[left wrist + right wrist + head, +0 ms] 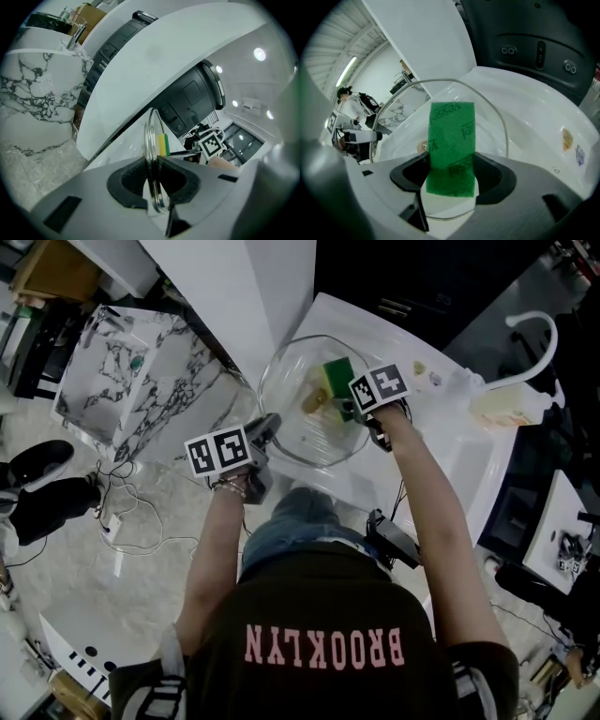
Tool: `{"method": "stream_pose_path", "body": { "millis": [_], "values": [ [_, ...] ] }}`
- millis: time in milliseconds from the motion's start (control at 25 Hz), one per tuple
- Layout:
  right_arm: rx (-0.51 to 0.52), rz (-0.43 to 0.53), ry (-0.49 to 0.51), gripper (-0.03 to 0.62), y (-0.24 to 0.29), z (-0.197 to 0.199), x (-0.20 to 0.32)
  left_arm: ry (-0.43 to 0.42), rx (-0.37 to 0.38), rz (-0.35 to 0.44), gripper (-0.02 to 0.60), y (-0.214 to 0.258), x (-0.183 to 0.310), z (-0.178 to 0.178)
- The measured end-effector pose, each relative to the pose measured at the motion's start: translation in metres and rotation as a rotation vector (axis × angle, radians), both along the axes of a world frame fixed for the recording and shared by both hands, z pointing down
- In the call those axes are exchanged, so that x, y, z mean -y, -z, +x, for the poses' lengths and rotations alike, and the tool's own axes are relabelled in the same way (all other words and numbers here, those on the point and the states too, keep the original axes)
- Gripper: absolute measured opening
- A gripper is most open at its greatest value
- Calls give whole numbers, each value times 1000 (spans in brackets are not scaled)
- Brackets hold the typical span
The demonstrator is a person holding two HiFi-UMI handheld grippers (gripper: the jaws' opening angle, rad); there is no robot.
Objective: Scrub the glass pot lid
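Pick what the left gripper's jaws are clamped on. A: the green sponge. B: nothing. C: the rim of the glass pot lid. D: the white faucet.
C: in the left gripper view, the left gripper has its jaws closed on the rim of the glass pot lid; the green sponge sits in the right gripper.

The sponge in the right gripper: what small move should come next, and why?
Probably rub the sponge across the glass pot lid with light pressure. The right gripper is shut on the sponge, which sits right at the glass, and the left gripper is shut on the lid's rim, so the lid seems steadied for scrubbing.
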State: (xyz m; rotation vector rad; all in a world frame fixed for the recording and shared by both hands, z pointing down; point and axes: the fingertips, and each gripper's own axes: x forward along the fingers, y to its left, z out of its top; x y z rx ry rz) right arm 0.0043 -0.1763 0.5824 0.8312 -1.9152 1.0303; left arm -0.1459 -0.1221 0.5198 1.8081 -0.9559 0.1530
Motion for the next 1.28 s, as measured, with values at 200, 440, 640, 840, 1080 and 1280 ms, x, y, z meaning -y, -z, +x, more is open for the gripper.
{"method": "stream_pose_path", "body": {
  "millis": [200, 440, 640, 840, 1080, 1280],
  "values": [
    [-57, -1, -58, 282, -6, 29, 8, 4, 2, 0, 51, 1, 2, -2],
    [-161, 56, -92, 282, -6, 51, 8, 16, 11, 0, 51, -2, 3, -2],
    [-165, 170, -136, 282, 28, 51, 6, 16, -5, 3, 51, -1, 2, -3],
    [143, 96, -276, 282, 60, 14, -14, 9, -10, 10, 51, -1, 4, -3],
    [262, -44, -306, 282, 58, -41, -50, 6, -19, 20, 51, 0, 2, -2],
    [340, -113, -381, 282, 60, -82, -58, -5, -14, 27, 51, 0, 2, -2]
  ]
}}
